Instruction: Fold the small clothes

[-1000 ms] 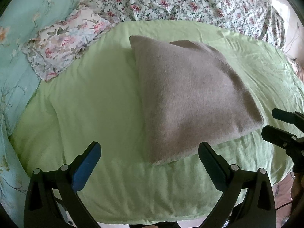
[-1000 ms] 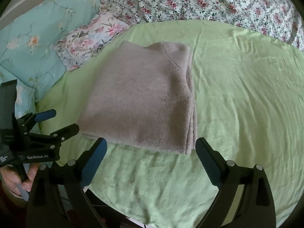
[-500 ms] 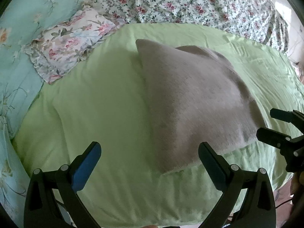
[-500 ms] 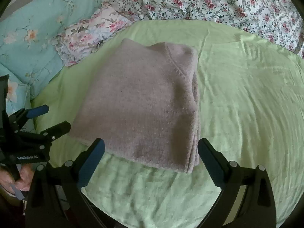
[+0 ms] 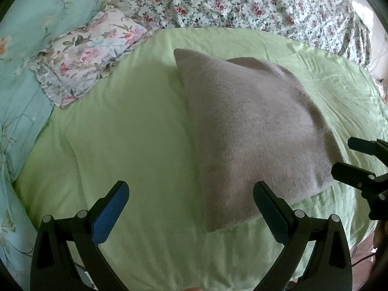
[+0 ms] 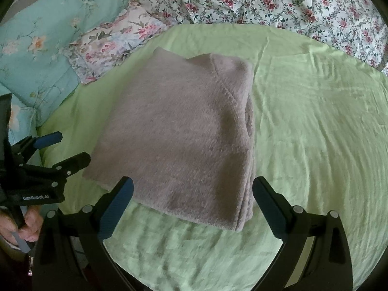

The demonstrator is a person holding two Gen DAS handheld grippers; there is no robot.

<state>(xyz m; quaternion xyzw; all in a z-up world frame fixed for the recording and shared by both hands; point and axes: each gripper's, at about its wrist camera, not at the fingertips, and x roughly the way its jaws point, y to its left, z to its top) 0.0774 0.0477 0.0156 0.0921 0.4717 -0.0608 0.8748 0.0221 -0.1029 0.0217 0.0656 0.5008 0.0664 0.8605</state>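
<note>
While the grey garment [image 6: 184,131] lies folded flat near the green bedsheet's [image 6: 315,126] front edge, the left gripper [image 5: 191,208] and right gripper [image 6: 192,200] hover spread wide, empty; next, I judge, comes grasping its near hem.

Left gripper [image 5: 190,206] wide open, fingers [image 5: 110,212] spread, nothing between. Right gripper [image 6: 192,201] wide open too, fingers [image 6: 116,203] apart, empty. Both low, side by side, pointing forward. Hand [image 6: 23,225] visible in right wrist view, wrapped round left gripper's handle.
</note>
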